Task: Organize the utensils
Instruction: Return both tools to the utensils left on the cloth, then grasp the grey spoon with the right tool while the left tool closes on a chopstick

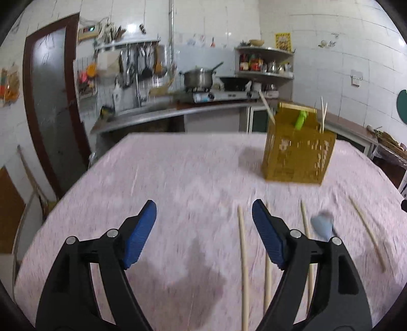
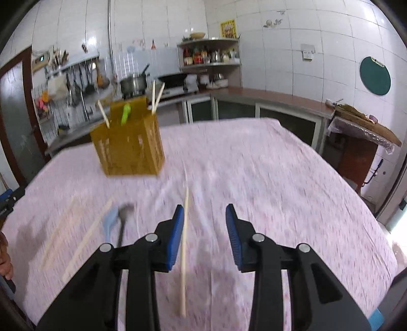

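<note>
Both grippers, L (image 1: 204,212) & R (image 2: 205,216), wide open, holding nothing; chopsticks (image 2: 183,252) loose on cloth (image 2: 267,178) below, caddy (image 2: 128,147) beyond.

Soft, even daylight fills the kitchen, brightest where it glares off the glossy white wall tiles (image 1: 300,23) and at a washed-out patch by the right edge of the right wrist view. Both pictures are smeared by motion blur, so the pink tablecloth (image 2: 267,165), the yellow holder (image 2: 127,150) and the loose chopsticks (image 1: 243,254) look streaky. The fisheye lens bows walls and counters, dark corners ring each frame, and a faint grey shadow (image 1: 195,277) lies on the cloth.
</note>
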Tool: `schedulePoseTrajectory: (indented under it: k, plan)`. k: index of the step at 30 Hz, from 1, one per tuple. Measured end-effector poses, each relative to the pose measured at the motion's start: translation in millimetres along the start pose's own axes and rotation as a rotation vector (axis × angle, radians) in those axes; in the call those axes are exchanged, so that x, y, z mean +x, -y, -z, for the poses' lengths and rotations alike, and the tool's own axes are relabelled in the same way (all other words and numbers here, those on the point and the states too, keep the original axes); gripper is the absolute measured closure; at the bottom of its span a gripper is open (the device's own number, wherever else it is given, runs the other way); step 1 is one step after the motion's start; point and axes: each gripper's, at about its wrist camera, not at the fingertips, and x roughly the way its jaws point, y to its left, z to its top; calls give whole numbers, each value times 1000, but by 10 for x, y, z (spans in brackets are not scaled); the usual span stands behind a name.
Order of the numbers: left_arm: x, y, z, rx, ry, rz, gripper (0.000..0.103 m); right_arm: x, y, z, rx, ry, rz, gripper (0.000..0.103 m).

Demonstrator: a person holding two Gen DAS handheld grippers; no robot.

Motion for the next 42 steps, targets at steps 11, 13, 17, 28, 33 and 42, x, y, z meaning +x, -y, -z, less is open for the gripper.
schedulePoseTrajectory:
  k: [11, 13, 17, 28, 33, 42]
  plan:
    - [190, 111, 206, 30, -96, 39, 27, 169, -230, 148, -29, -60, -54, 69]
    - [222, 144, 184, 30, -102, 46, 26, 211, -270, 141, -28, -71, -60, 69]
    - [327, 174, 173, 37, -128, 48, 26, 307, -323, 141, -26, -95, -63, 69]
    - [702, 230, 125, 53, -213, 56, 26, 628, -834, 62, -92, -176, -125, 69]
    - [878, 197, 131, 49, -255, 50, 26, 809, -1012, 104, -114, -228, -135, 69]
    - [1077, 321, 47, 84, -280, 72, 27, 1073, -1242, 141, -153, -294, -129, 69]
